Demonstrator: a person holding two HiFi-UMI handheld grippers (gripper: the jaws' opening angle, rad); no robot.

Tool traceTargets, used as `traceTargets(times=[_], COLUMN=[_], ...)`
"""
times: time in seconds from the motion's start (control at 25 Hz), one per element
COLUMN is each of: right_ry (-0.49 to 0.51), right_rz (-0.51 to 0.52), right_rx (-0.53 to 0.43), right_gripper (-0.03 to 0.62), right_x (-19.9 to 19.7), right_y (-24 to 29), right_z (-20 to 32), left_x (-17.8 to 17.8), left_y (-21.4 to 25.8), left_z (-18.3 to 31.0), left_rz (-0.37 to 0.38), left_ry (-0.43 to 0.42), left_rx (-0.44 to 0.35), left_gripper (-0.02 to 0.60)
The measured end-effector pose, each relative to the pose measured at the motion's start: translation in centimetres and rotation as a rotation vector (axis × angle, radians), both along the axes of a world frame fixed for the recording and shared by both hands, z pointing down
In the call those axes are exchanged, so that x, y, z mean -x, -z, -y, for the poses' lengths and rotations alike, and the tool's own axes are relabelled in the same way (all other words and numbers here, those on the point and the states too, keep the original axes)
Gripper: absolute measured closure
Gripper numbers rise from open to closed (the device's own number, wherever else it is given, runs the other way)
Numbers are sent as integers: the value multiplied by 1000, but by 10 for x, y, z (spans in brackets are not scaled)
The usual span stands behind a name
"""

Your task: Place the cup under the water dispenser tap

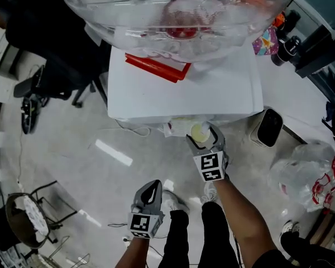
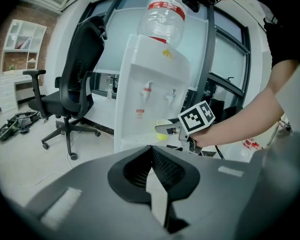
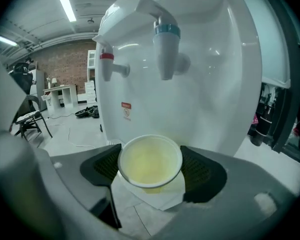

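As the cup (image 3: 150,161) looks like a thin disposable one with nothing in it, I judge it very light and easy to crush. I therefore want a gentle hold on the wall just under the stiffer rim. That is where the right gripper (image 3: 150,168) has it: its jaws stand wide and press on the cup's two sides, mouth up. The smooth wall may slip if I slacken too far, and I expect it to buckle if I squeeze harder. The cup hangs in front of the water dispenser (image 3: 215,89), lower than the taps and short of them. It is nearer the blue-capped tap (image 3: 166,49) than the red-capped tap (image 3: 108,64), and I cannot tell whether it touches the ledge below. The left gripper (image 2: 152,159) hangs well apart from the dispenser, its jaws clenched together on nothing. I count one cup, one dispenser with one bottle (image 2: 162,14) upturned on top, two taps and two grippers.
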State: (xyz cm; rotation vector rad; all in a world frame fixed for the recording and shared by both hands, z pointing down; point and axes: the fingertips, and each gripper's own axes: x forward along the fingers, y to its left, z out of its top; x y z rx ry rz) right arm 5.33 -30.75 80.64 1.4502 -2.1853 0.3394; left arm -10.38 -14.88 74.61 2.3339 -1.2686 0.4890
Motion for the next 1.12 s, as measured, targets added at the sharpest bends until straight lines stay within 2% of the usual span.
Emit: traceTargets(times=[0.44, 0.88, 0.96, 1.12], right_ry=[-130, -168, -173, -155], right_rz=[53, 103, 123, 124], right_rx=[-14, -33, -20, -34], right_gripper=[221, 218, 177, 136], right_x=[-5, -12, -12, -10], right_y=[-15, -22, -25, -23], right_z=[14, 18, 19, 19], left_x=[5, 5, 7, 8], left_y=[-6, -9, -10, -11], left_z=[-6, -18, -20, -22], left_rz=[-6, -18, -19, -17], left_ry=[2, 4, 10, 13], left_rx=[-5, 2, 4, 0], left_gripper=[571, 571, 571, 571])
